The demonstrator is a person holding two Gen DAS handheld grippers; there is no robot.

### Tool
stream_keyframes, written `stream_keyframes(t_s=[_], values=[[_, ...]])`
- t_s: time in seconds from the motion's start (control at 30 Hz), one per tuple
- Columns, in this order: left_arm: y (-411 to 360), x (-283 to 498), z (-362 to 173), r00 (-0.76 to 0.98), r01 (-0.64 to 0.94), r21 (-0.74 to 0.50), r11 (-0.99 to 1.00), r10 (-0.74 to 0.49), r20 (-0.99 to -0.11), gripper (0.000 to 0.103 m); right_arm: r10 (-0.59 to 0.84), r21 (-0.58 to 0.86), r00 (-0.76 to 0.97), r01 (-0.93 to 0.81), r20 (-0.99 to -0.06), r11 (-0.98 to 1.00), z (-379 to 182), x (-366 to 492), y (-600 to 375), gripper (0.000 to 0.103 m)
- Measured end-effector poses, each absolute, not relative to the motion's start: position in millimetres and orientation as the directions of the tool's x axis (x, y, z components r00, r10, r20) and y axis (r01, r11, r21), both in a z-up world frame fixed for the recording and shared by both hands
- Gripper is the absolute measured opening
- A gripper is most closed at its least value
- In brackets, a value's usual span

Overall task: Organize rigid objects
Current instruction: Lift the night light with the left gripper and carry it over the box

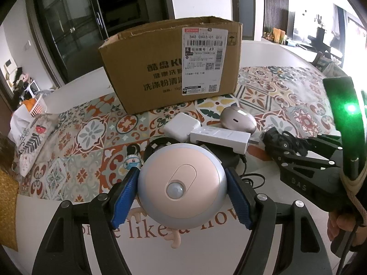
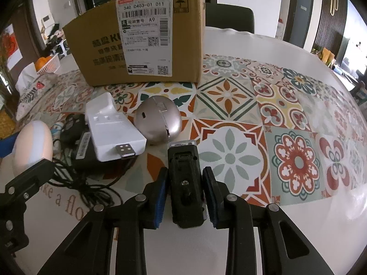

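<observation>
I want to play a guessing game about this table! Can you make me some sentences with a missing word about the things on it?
1. The left gripper holds a round pink ____ with a sensor dome.
2. The right gripper is shut on a small ____ device.
3. Behind everything stands a brown cardboard ____ with a shipping label.
4. The silver egg-shaped case lies beside a ____ charger.

Missing words: light; black; box; white

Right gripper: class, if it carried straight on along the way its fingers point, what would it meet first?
The right gripper, shut on a black device, would probably meet the silver egg-shaped case first, slightly left of its line. The cardboard box stands behind. Depth is uncertain.
</observation>
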State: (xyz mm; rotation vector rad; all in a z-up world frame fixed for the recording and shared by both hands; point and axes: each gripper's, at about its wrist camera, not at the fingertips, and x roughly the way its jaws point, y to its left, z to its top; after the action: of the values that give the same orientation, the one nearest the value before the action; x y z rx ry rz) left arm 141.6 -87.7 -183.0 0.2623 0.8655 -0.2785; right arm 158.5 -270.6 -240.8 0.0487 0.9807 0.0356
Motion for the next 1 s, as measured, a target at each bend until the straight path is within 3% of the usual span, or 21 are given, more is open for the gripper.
stream_keyframes(t_s=[1.0], values=[[-55.6,137.5,-73.0,0.723,0.309,0.035,0.950,-0.211,-0.658,0.074,0.055,0.072,0.722,-0.006,-0.690,0.997,-104.9,122.7,-240.4,0.030]])
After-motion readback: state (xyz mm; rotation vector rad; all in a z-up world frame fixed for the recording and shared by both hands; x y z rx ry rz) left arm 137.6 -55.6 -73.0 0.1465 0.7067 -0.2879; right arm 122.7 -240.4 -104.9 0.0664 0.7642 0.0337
